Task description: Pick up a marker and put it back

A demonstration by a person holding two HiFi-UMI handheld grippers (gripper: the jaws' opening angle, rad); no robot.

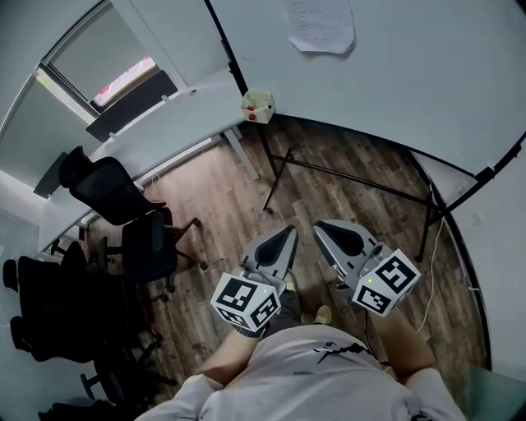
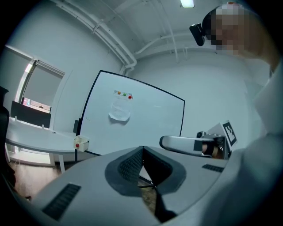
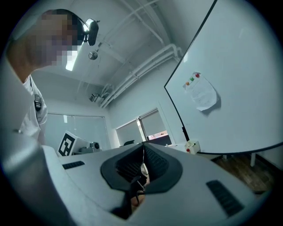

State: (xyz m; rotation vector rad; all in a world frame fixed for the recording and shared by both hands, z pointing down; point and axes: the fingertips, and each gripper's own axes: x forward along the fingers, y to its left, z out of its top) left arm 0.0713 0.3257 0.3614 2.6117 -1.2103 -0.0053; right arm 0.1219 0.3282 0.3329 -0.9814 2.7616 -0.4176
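Observation:
No marker shows clearly. A small white holder (image 1: 257, 105) with red spots hangs at the whiteboard's (image 1: 394, 74) lower left corner; it also appears in the left gripper view (image 2: 81, 142) and the right gripper view (image 3: 192, 146). My left gripper (image 1: 288, 232) and right gripper (image 1: 320, 228) are held side by side in front of my body, above the wooden floor and well short of the board. Both are shut with their jaws meeting at the tips, as the left gripper (image 2: 143, 149) and right gripper (image 3: 143, 146) show, and nothing is held between them.
A sheet of paper (image 1: 320, 25) is pinned to the board by coloured magnets (image 2: 124, 94). The board's black stand legs (image 1: 345, 177) cross the floor ahead. Black office chairs (image 1: 123, 214) and a white desk (image 1: 164, 123) are on the left.

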